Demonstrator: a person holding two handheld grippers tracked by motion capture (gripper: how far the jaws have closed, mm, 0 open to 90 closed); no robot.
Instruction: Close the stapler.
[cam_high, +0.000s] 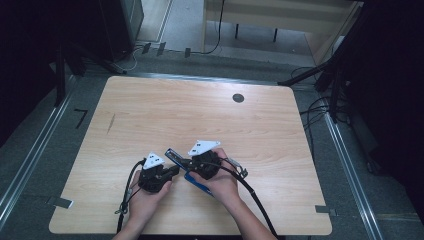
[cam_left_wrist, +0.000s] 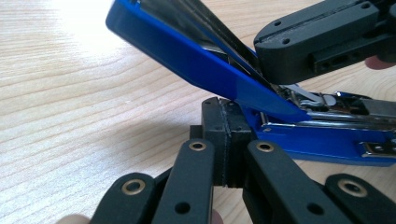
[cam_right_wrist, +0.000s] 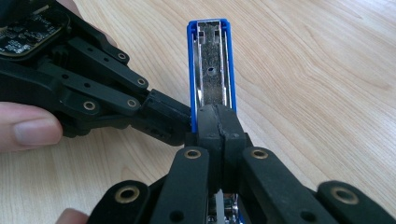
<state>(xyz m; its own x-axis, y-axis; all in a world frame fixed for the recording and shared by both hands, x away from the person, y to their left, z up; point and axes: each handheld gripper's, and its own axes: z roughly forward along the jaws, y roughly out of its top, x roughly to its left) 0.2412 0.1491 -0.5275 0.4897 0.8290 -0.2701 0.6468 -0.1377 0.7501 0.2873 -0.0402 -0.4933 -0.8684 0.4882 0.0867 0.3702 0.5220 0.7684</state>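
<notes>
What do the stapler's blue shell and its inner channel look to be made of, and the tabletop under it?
Stapler: the blue shell is smooth and glossy with a soft highlight, probably painted metal or hard plastic; I cannot tell which. Its inner channel is bare silvery metal, shiny, with a punched hole and folded edges. Table: pale wood grain, matte and even, likely a laminate rather than solid wood.

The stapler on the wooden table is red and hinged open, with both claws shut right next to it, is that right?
Not quite: the stapler is blue, not red, as the left gripper view shows. The rest holds: it is hinged open on the wooden table, with the left claw and right claw shut right next to it.
</notes>
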